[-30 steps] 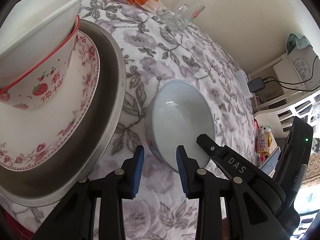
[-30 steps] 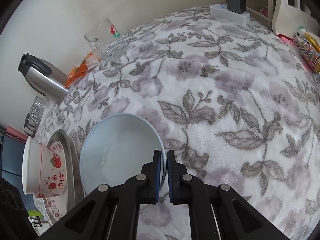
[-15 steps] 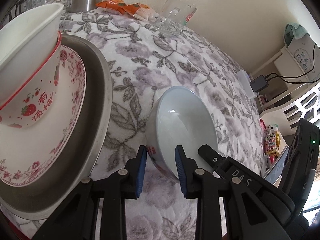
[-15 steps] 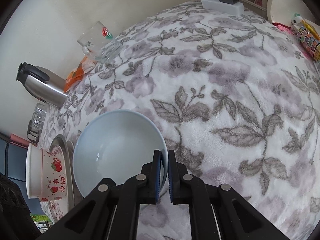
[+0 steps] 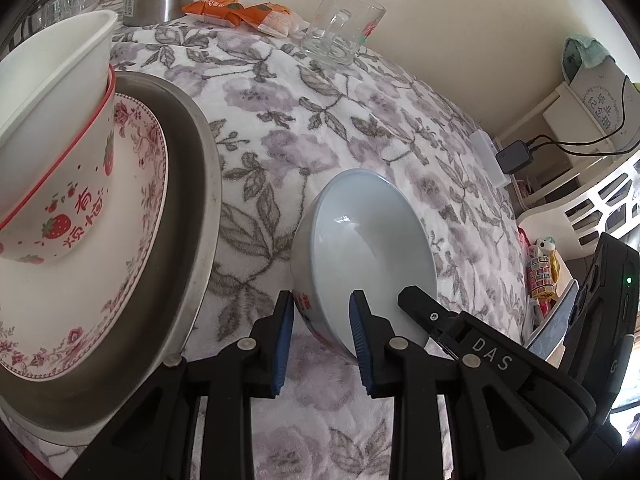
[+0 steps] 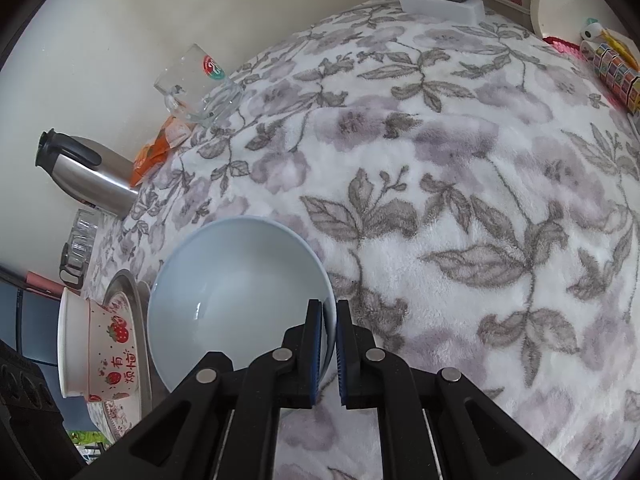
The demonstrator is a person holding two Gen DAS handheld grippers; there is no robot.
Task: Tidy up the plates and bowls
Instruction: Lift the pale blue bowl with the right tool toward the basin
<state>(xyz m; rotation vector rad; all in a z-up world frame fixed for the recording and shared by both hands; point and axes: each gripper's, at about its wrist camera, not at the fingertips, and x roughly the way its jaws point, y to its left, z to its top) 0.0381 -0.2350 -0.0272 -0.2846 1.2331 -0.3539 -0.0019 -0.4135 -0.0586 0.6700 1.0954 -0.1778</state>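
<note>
We work over a table under a fleecy cloth [image 6: 460, 184] printed with grey leaves and mauve flowers, a pale wall behind it. Over the last second the pale blue bowl [image 5: 360, 248] has tipped up from lying flat on the cloth, so that in the left view its far rim stands high and its mouth faces sideways; our right gripper [image 6: 329, 344] stays clamped on the near rim, one pad inside and one outside. Our left gripper [image 5: 320, 336] has come in around the lower wall and narrowed a little: its jaws straddle the wall, the left pad touching the outside near a red print, the right pad inside, though we cannot tell that it presses yet. We judge that the bowl is leaving the cloth for the stack beside it, where a strawberry bowl [image 5: 56, 184] with a white bowl [image 5: 48, 64] nested in it stands on a rose-edged plate [image 5: 132, 248] in a metal tray [image 5: 200, 200]. The blue bowl is glossy, plain inside and empty, with red marks low on its outer wall.
</note>
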